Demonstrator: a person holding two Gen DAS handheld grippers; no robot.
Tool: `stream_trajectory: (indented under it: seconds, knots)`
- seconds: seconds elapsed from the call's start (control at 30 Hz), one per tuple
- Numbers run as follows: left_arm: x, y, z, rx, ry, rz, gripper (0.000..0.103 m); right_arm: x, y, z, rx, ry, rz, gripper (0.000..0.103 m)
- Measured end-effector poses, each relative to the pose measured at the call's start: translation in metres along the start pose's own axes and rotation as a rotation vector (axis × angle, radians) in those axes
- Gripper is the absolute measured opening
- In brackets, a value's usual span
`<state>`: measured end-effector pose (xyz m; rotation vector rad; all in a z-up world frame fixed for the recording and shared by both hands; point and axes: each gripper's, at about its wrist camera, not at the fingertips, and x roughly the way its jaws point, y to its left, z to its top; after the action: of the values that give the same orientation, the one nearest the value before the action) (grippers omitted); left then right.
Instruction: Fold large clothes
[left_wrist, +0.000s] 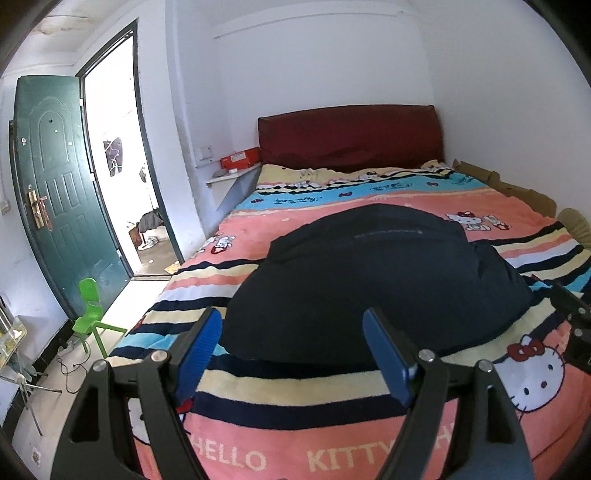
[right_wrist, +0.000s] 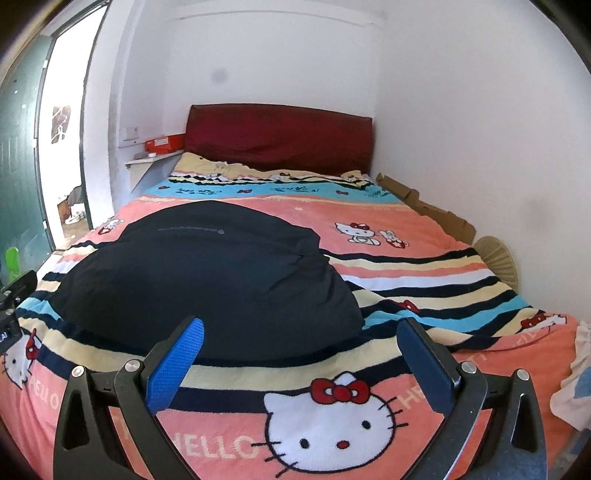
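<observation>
The bed (right_wrist: 424, 236) fills most of both views and runs from the near edge to the far wall. A striped cartoon-cat blanket (left_wrist: 280, 424) in pink, cream, navy and light blue covers it. At the far end stands a dark red headboard (left_wrist: 351, 136).

The garment (right_wrist: 207, 280), a large dark navy piece of clothing, lies in a rounded, partly bunched heap on the blanket, on the near half of the bed. In the right wrist view it sits left of centre; in the left wrist view it sits centre to right. A thin pale line with a small dot runs across its far part.

At far left a green door (left_wrist: 62, 192) stands open beside a bright doorway. A green chair (left_wrist: 90, 314) stands on the floor near the door, left of the bed. Flattened cardboard (right_wrist: 428, 206) lies along the right edge of the bed against the wall. A red box (left_wrist: 240, 158) rests on a small shelf left of the headboard.

Left gripper (left_wrist: 291, 325): jaws spread wide, blue pads facing each other, nothing between them. It hovers just near of the garment's near edge; contact cannot be confirmed.

Right gripper (right_wrist: 301, 332): jaws spread wide, nothing held. It hovers over the blanket at the garment's near right edge. Its left pad overlaps the garment in view.
</observation>
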<state>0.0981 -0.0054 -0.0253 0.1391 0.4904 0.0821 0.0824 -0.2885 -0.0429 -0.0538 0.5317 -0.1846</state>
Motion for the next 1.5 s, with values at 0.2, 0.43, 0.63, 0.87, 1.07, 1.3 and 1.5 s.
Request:
stream_trajectory:
  seconds: [0.2,0.43,0.63,0.87,1.07,1.3,1.5]
  knots:
    - [0.007,0.002,-0.004,-0.003,0.008,-0.001,0.078,0.000,0.004,-0.003,-0.014,-0.012,0.016,0.102]
    - [0.014,0.003,-0.009,-0.003,0.015,-0.011,0.078,0.005,0.004,-0.006,-0.009,-0.009,0.031,0.102]
    - [0.024,-0.003,-0.018,0.017,0.043,-0.022,0.078,0.008,0.004,-0.011,-0.003,0.001,0.057,0.102]
    - [0.028,-0.010,-0.026,0.025,0.053,-0.036,0.078,0.012,0.005,-0.017,-0.004,0.010,0.090,0.102]
    - [0.027,-0.008,-0.028,0.008,0.053,-0.041,0.078,0.016,0.002,-0.022,0.002,0.024,0.095,0.102]
    - [0.026,-0.008,-0.029,0.005,0.057,-0.048,0.078,0.017,-0.001,-0.023,0.004,0.029,0.097,0.102]
    - [0.025,-0.008,-0.030,0.004,0.057,-0.054,0.078,0.016,-0.001,-0.024,0.004,0.029,0.101,0.102]
